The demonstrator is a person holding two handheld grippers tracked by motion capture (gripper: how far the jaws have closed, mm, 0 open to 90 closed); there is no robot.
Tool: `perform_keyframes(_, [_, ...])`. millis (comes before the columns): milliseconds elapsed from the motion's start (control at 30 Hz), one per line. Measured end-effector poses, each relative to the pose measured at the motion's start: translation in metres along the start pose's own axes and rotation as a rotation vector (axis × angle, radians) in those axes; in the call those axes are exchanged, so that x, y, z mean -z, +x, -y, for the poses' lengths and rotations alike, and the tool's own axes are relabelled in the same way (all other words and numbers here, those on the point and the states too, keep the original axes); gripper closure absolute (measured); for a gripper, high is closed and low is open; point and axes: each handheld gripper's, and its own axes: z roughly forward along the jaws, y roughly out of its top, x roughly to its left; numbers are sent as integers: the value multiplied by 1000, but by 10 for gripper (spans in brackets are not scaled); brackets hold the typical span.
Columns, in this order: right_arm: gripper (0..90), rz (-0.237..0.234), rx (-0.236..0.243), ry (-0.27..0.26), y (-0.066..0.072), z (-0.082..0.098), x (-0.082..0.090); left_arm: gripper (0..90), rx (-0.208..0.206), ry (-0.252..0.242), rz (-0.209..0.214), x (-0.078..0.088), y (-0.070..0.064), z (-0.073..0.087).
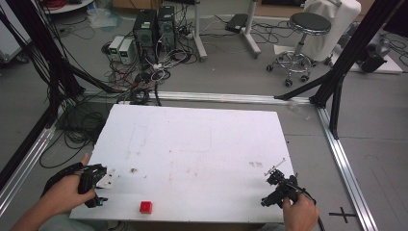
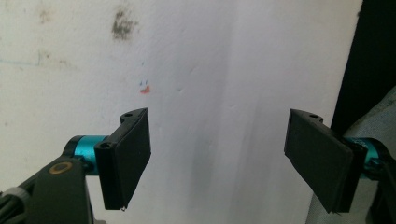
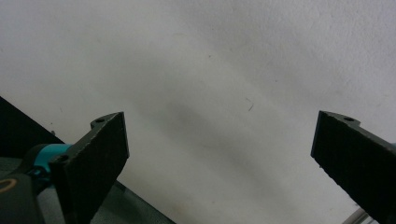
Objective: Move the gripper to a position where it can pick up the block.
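Red cube (image 1: 146,207) sat at the lower edge of the white table (image 1: 192,144), between the left gripper (image 1: 98,185) and right gripper (image 1: 276,185), nearer the left. Both held their jaws wide apart on nothing. Forearms were cut off at the bottom.

Red cube (image 1: 146,207); white table (image 1: 202,139), grey smudges; black tools, teal fittings.

A lab: computer towers (image 1: 154,28) amid tangled floor cables (image 1: 139,77) at far left, black frame struts (image 1: 351,48) right.
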Motion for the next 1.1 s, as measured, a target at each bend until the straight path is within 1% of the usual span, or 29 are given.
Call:
perform_keyframes(100, [33,0,0,0,0,0,0,230,-22,4,5,1,-2,-8])
perform_keyframes(300, [33,-2,-5,-5,0,0,0,230,-38,27,22,-1,-6,-23])
perform_keyframes(367, [33,1,0,-2,0,0,0,229,-33,30,29,-2,-8,-28])
perform_keyframes(400, [33,-3,-8,-4,0,0,0,229,-41,32,27,-3,-9,-31])
perform_keyframes(500, [33,-1,-3,-1,0,0,1,229,-56,31,36,-6,-13,-38])
perform_keyframes(567, [33,-1,0,-6,0,0,1,229,-65,42,45,-7,-15,-42])
perform_keyframes(667, [33,-1,-1,-7,0,0,1,229,-79,40,53,-10,-18,-49])
perform_keyframes(700, [33,-2,-2,-6,0,0,1,229,-75,35,61,-11,-19,-51])
perform_keyframes(767, [33,-2,-2,-7,0,0,1,230,-82,33,67,-12,-20,-56])
perform_keyframes(833, [33,-3,0,-7,0,0,1,230,-85,35,69,-13,-21,-58])
perform_keyframes(867, [33,-1,1,-7,0,-1,1,230,-87,38,77,-14,-22,-62])
perform_keyframes(967, [33,-2,1,-7,0,-1,1,230,-97,38,88,-16,-24,-68])
perform_keyframes(1033, [33,-2,1,-7,0,-1,1,230,-111,44,89,-16,-25,-72])
perform_keyframes(1067, [33,-2,2,-11,0,-1,1,230,-110,43,89,-17,-26,-74])
perform_keyframes(1100, [33,-3,0,-10,0,-1,1,230,-107,45,99,-18,-27,-76])
